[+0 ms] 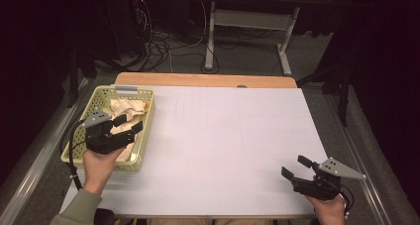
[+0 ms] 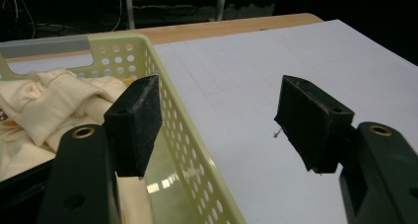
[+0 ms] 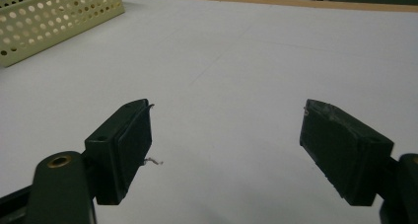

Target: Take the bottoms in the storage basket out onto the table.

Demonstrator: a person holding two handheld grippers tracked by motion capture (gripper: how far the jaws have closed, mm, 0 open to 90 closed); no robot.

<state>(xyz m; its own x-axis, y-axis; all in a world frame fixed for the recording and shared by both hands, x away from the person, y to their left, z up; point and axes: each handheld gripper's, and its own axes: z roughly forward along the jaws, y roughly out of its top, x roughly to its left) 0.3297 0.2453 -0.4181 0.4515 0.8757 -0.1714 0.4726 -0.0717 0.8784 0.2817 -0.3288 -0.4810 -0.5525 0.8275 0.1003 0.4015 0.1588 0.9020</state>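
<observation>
A pale yellow perforated basket (image 1: 144,136) stands at the left of the white table, with a cream knitted garment (image 1: 128,107) bunched inside. My left gripper (image 1: 128,124) hovers open above the basket's right wall; in the left gripper view (image 2: 219,120) one jaw stands over the cloth (image 2: 47,110) and the other over the table, with the basket wall (image 2: 190,140) between them and nothing held. At the front right of the table my right gripper (image 1: 294,167) rests open, and the right gripper view (image 3: 224,150) has only bare sheet between the jaws.
A white sheet (image 1: 228,140) covers the wooden table, whose bare far edge (image 1: 205,80) shows. The basket's corner (image 3: 54,17) lies far off in the right gripper view. Cables and another table's legs (image 1: 210,36) stand on the floor beyond.
</observation>
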